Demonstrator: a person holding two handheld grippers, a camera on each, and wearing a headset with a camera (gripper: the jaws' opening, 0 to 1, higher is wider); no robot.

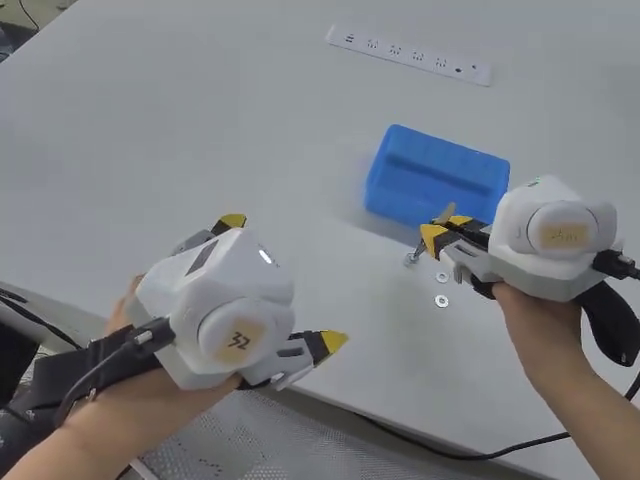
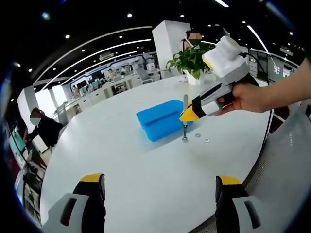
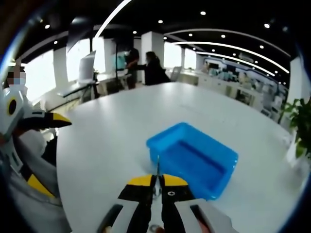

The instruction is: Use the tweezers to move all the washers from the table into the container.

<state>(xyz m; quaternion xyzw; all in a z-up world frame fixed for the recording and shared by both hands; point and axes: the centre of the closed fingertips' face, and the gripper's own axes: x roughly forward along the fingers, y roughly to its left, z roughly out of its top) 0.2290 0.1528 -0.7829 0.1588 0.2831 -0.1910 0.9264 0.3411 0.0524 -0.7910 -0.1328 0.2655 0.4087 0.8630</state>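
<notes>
1. The left gripper (image 2: 159, 182) hovers above the near edge of the surface (image 1: 200, 120), fingers spread wide and holding nothing.
2. Over to the right gripper (image 1: 445, 228): fingers pinched tight on the tweezers (image 2: 184, 121), tips pointing down at the surface just beside the blue container (image 1: 435, 180).
3. Two washers (image 1: 441, 300) lie on the surface near the tweezer tips, outside the container, on its near-edge side.
</notes>
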